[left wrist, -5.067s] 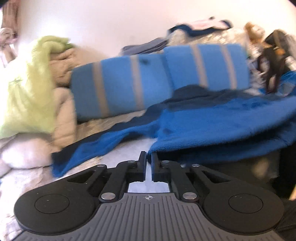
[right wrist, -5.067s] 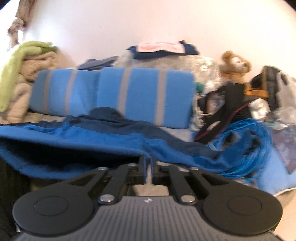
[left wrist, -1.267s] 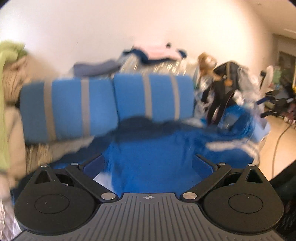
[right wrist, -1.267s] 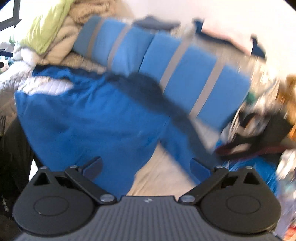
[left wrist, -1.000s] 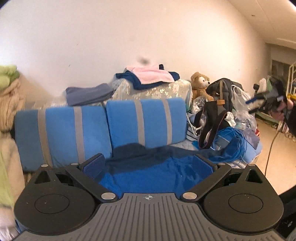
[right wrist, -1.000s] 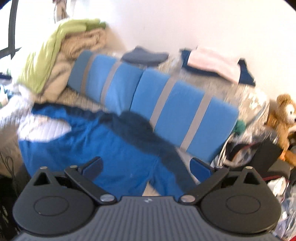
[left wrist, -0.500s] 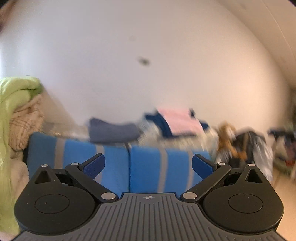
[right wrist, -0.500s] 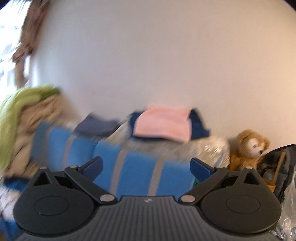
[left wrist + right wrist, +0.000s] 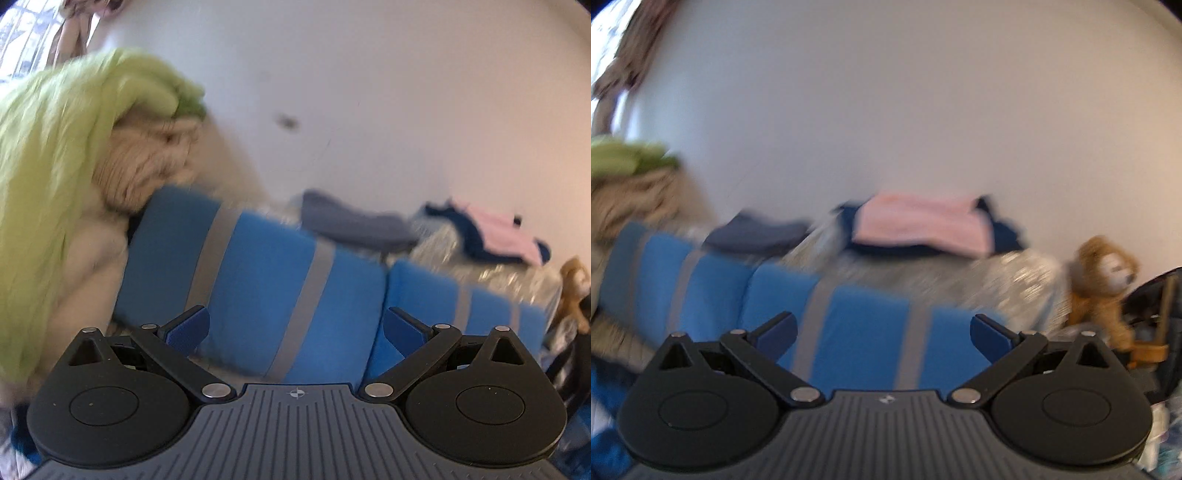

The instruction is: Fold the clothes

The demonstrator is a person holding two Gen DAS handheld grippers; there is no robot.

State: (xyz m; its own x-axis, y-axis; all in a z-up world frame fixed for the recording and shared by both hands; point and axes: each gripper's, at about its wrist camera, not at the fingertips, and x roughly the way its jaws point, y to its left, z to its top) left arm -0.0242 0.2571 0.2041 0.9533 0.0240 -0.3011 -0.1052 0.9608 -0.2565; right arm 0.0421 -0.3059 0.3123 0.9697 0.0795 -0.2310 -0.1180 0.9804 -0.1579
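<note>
Two grippers, both spread wide and empty: left gripper [image 9: 295,328], right gripper [image 9: 882,330], aimed level at the blue striped cushion [image 9: 258,288]. Blue garment lies below the cushion; only a sliver [image 9: 605,373] shows, bottom-left. Neither arm judged nearer.

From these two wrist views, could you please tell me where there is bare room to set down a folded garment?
None shows. The ledge behind the striped blue cushions holds a grey garment and a pink one; a teddy bear and a green-and-beige pile flank it. Only the wall is bare.
</note>
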